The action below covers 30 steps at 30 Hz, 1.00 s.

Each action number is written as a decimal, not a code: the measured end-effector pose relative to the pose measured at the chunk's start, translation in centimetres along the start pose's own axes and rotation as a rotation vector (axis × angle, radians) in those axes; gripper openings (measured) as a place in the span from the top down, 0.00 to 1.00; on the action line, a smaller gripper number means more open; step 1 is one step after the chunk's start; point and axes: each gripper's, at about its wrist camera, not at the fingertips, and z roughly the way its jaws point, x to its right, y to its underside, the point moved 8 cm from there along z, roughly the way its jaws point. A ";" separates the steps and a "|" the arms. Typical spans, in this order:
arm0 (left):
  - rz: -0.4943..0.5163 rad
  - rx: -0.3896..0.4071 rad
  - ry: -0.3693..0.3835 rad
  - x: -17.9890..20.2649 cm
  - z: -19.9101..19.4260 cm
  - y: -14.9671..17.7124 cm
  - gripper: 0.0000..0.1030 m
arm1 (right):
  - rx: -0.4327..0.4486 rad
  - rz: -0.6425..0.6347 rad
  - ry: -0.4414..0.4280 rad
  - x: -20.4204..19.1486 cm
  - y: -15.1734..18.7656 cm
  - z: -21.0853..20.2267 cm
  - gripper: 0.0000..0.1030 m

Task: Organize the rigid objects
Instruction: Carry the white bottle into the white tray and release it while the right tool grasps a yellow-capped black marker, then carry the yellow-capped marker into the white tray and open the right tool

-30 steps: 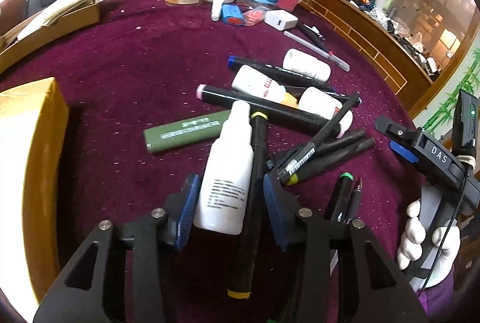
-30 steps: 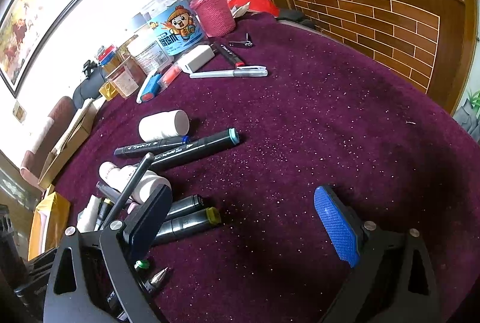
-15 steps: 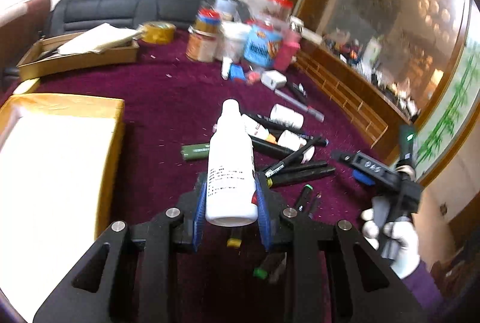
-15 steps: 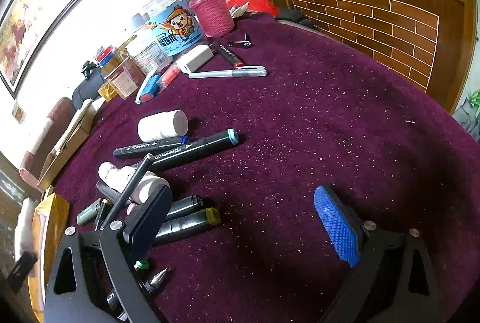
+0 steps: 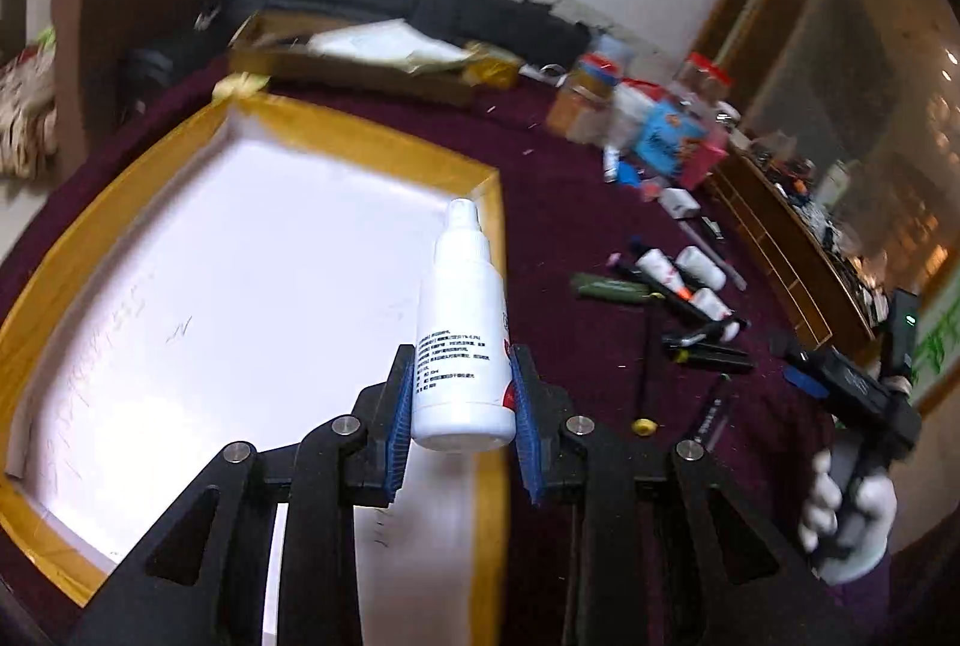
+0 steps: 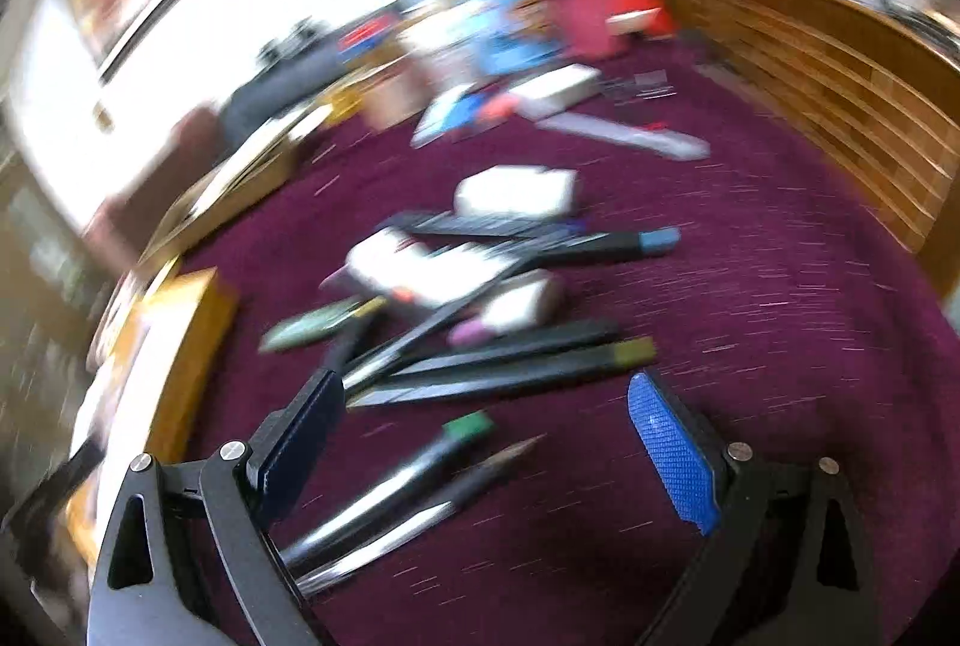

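Note:
My left gripper (image 5: pixel 462 400) is shut on a white spray bottle (image 5: pixel 462 334), its blue pads pressed on the bottle's base, the nozzle pointing away. The bottle hangs over the right edge of a white box with a yellow taped rim (image 5: pixel 489 202). A heap of black markers (image 5: pixel 708 346), small white bottles and a green tube lies on the purple cloth to the right. The right gripper (image 5: pixel 852 388), in a white-gloved hand, shows at the far right. In the blurred right wrist view my right gripper (image 6: pixel 486 436) stands open over the markers (image 6: pixel 498 370), nothing between its pads.
Jars, cans and a pink cup (image 5: pixel 660 130) crowd the table's far side, beside a flat cardboard box (image 5: pixel 360 58). A wooden brick-patterned rail (image 6: pixel 828 94) borders the table on the right. A dark sofa (image 5: pixel 420 10) runs along the wall.
My left gripper closed on the spray bottle, lifted it off the marker heap and carried it left over the white box. The right gripper has swung toward the markers, blurring its view.

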 end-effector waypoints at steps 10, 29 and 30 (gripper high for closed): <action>-0.033 -0.123 -0.042 -2.1 4.7 -2.1 0.74 | -0.211 -0.104 -0.070 -8.7 4.0 6.4 0.18; -0.213 0.049 0.050 -4.9 -2.4 -1.4 0.68 | -0.169 -0.173 0.125 -10.3 2.4 9.3 0.86; -0.218 0.050 0.056 -4.9 -2.5 -1.4 0.68 | -0.181 -0.144 0.084 -10.2 2.3 9.1 0.88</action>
